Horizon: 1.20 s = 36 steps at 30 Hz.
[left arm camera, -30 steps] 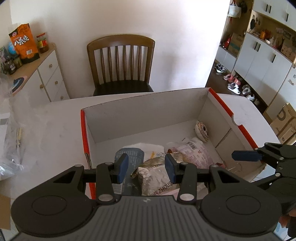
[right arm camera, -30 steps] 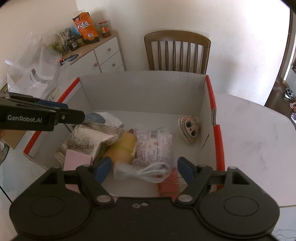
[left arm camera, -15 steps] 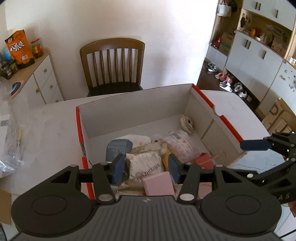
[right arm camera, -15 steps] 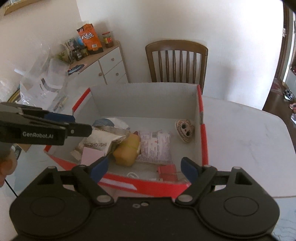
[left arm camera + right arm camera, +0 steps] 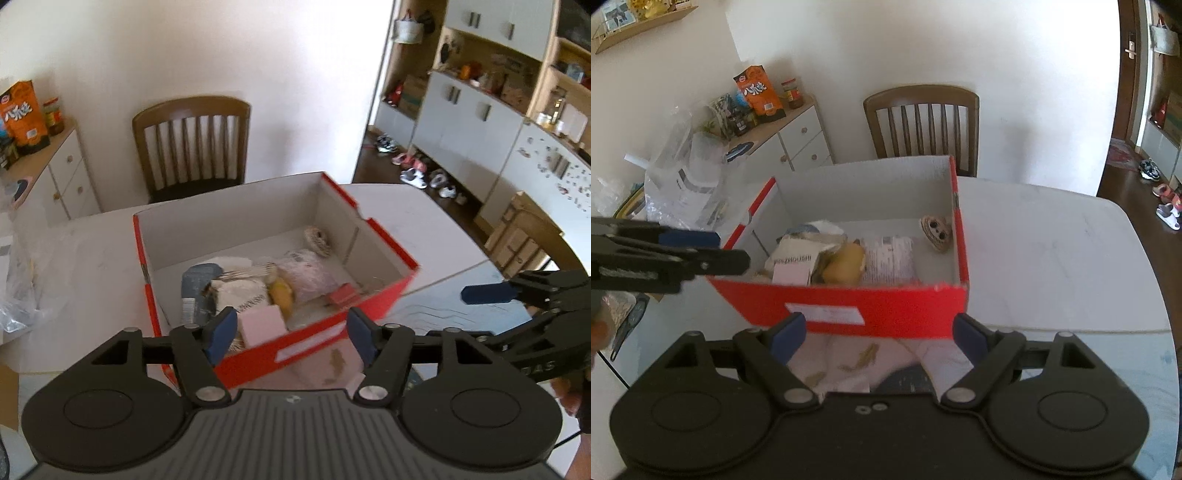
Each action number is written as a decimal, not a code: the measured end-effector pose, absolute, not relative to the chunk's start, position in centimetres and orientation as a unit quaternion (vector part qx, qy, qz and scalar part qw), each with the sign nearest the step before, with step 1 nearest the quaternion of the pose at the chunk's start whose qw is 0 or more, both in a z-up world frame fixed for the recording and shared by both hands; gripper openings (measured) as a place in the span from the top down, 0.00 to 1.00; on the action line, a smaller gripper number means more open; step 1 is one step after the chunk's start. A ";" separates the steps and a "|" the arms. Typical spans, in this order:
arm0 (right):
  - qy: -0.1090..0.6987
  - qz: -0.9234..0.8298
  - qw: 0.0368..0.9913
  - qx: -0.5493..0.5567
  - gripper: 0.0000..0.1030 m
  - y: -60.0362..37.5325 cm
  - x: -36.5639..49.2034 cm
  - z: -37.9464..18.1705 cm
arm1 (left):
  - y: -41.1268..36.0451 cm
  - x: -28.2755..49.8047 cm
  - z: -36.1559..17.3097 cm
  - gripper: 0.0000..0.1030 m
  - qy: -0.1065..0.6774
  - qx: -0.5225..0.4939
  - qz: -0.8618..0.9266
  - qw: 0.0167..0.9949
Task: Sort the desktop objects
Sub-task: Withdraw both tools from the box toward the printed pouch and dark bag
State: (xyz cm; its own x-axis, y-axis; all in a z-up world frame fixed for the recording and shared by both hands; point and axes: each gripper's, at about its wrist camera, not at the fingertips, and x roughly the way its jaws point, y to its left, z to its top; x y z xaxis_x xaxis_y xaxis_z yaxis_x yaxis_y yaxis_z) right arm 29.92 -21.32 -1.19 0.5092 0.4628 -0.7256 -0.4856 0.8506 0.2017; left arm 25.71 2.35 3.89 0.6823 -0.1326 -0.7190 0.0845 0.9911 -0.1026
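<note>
we find the red box (image 5: 849, 306) standing on the white table (image 5: 1052, 258), near its front edge, and the sorted objects lie together inside it. the left gripper (image 5: 291, 330) hangs just in front of the box's near wall; its jaws are opening and nothing sits between them. the right gripper (image 5: 879, 332) hovers before the same wall with its jaws wide apart and likewise empty; neither tool touches the box. within, we note a crumpled snack bag (image 5: 798, 254), a pink block (image 5: 262, 325), a yellow bun-like item (image 5: 846, 264), a clear sealed packet (image 5: 890, 258), a small red item (image 5: 343, 295) and a round doll-face piece (image 5: 936, 230) near the far right corner. we judge the bag and packet to be light, soft and somewhat slick, best pinched at a sealed edge or crimp. the yellow item looks soft and would crush under a hard squeeze, so a gentle hold across its middle suits it. the pink block appears firm and square-sided, an easy grip on opposite faces. the doll-face piece looks hard and possibly brittle; we would take it across its narrow width. the box itself reads as light cardboard, stiff at the corners, flexible along the walls.
</note>
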 end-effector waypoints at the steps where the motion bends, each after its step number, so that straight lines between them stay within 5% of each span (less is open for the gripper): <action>1: 0.413 0.273 0.869 -0.015 0.16 -21.5 29.5 -1.3 | 2.1 25.2 4.0 0.36 0.393 -0.030 -0.062 0.917; 22: 0.431 0.239 0.870 -0.025 0.11 -25.1 21.5 -6.3 | 1.1 19.2 0.6 0.11 0.418 -0.039 -0.083 0.904; 25: 0.436 0.236 0.868 -0.023 0.09 -25.4 21.1 -7.1 | 0.9 18.9 -0.3 0.01 0.425 -0.042 -0.082 0.901; 36: 0.444 0.243 0.861 -0.044 0.09 -25.7 20.1 -9.2 | -0.8 18.1 -3.1 0.00 0.438 -0.031 -0.098 0.893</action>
